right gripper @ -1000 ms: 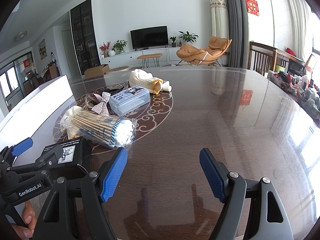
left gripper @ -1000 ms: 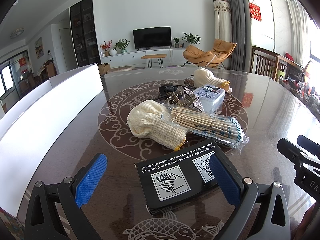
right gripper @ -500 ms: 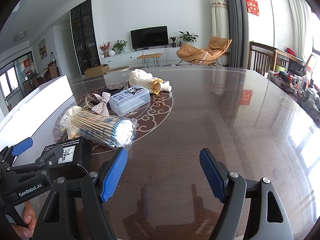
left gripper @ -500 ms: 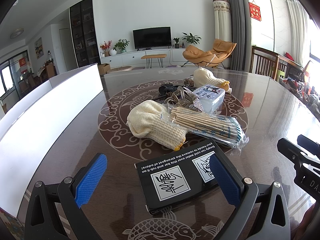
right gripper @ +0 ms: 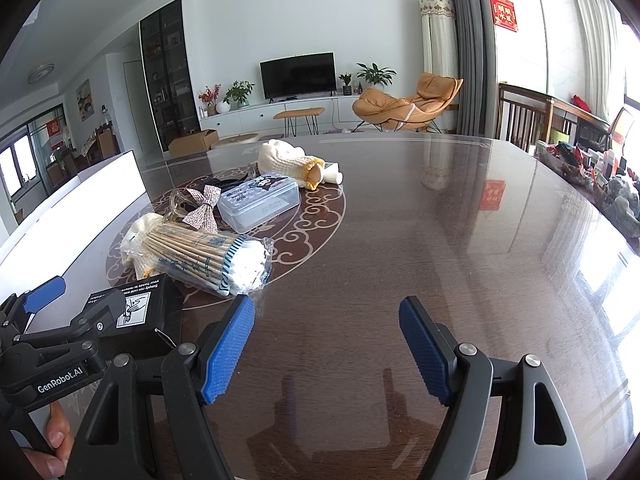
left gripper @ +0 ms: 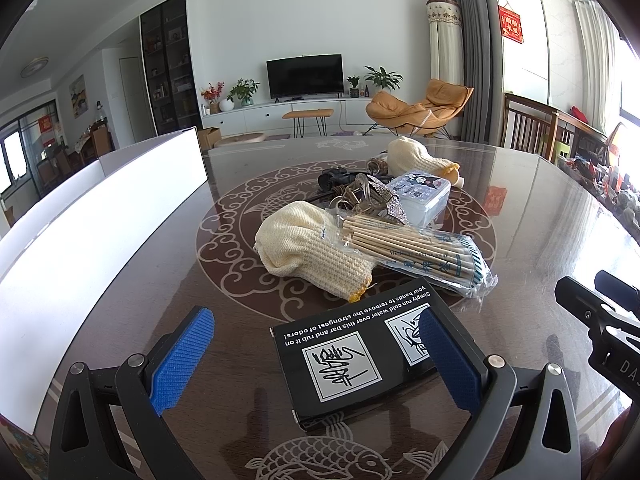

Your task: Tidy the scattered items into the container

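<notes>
Standing wide open around the black box (left gripper: 360, 352), the left gripper (left gripper: 316, 356): right blue pad (left gripper: 448, 360) overlapping the box's right end, contact not clear, left pad well apart from its other end. Hovering open over bare table (right gripper: 460, 248) to the right of the black box, the right gripper (right gripper: 326, 346), nothing between its pads.

Lying flat on the dark table, the black box, white printed text facing up. Resting just beyond the box, a cream knitted glove (left gripper: 308, 248), with a plastic bag of wooden chopsticks (left gripper: 416, 252) leaning against it. Sitting farther beyond the box, a clear lidded plastic case (left gripper: 420, 196) with a cartoon sticker, a sparkly bow (right gripper: 204, 208) and tangled dark bits beside it, and a second cream glove (left gripper: 416, 160) behind. Standing to the left of the box, the white container (left gripper: 100, 216), wall facing the items.
</notes>
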Available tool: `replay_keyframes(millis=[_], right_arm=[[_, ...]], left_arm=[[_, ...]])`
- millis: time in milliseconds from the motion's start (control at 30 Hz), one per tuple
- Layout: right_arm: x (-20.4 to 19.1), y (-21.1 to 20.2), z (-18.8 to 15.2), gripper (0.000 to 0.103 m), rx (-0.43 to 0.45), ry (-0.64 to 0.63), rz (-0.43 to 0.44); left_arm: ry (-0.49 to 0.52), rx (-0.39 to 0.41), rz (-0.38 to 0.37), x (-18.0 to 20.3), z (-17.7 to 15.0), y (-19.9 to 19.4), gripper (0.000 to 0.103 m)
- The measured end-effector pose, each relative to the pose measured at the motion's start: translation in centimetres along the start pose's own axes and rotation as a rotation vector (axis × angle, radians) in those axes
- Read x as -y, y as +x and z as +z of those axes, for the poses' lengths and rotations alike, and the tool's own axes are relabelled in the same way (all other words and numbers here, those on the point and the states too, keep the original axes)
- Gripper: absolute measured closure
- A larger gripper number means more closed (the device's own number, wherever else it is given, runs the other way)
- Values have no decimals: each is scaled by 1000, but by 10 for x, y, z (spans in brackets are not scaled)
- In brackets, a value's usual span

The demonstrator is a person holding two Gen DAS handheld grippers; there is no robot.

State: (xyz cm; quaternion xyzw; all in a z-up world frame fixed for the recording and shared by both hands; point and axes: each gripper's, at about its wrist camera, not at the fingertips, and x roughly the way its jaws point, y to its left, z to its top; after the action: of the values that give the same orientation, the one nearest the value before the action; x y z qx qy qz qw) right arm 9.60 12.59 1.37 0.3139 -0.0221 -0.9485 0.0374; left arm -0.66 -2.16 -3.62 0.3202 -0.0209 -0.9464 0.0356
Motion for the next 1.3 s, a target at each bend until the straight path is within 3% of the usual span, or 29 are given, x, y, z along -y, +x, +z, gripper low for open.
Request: replay_keyframes(millis=[1300], right_arm=[[1, 0, 0, 27, 0, 5, 5]], left_arm=[[-1, 16, 13, -1, 1, -5, 0]])
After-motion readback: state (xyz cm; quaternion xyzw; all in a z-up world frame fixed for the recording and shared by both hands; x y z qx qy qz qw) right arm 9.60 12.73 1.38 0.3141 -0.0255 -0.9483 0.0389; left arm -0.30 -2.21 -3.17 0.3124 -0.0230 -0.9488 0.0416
